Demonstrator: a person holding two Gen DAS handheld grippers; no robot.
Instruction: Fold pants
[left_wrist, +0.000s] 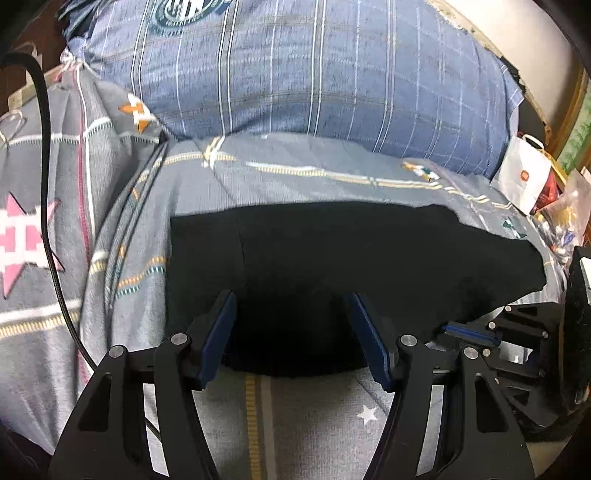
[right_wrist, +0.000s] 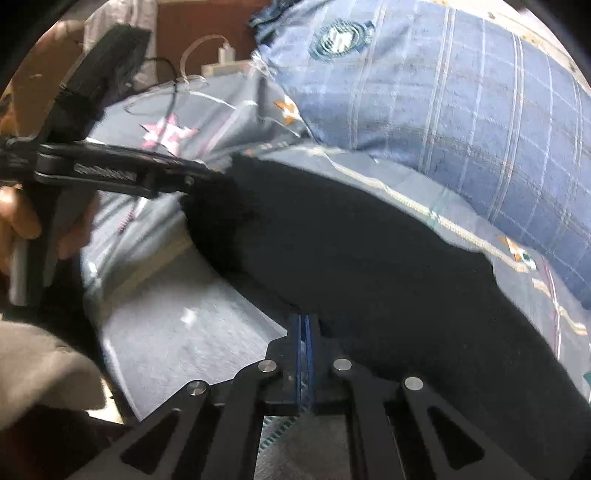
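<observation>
The black pants (left_wrist: 332, 266) lie spread on a grey patterned bedsheet (left_wrist: 314, 417). My left gripper (left_wrist: 291, 306) is open, its blue-padded fingers over the near edge of the pants, nothing between them. My right gripper (right_wrist: 304, 321) is shut at the near edge of the pants (right_wrist: 369, 258); whether cloth is pinched between the pads I cannot tell. The right gripper also shows at the right edge of the left wrist view (left_wrist: 454, 328). The left gripper shows at the upper left of the right wrist view (right_wrist: 207, 173), at the pants' left end.
A large blue plaid pillow (left_wrist: 314, 74) lies just behind the pants. A black cable (left_wrist: 48, 192) runs down the left side of the bed. A white paper bag (left_wrist: 524, 177) and clutter stand at the right. A charger and cables (right_wrist: 221, 59) sit at the headboard.
</observation>
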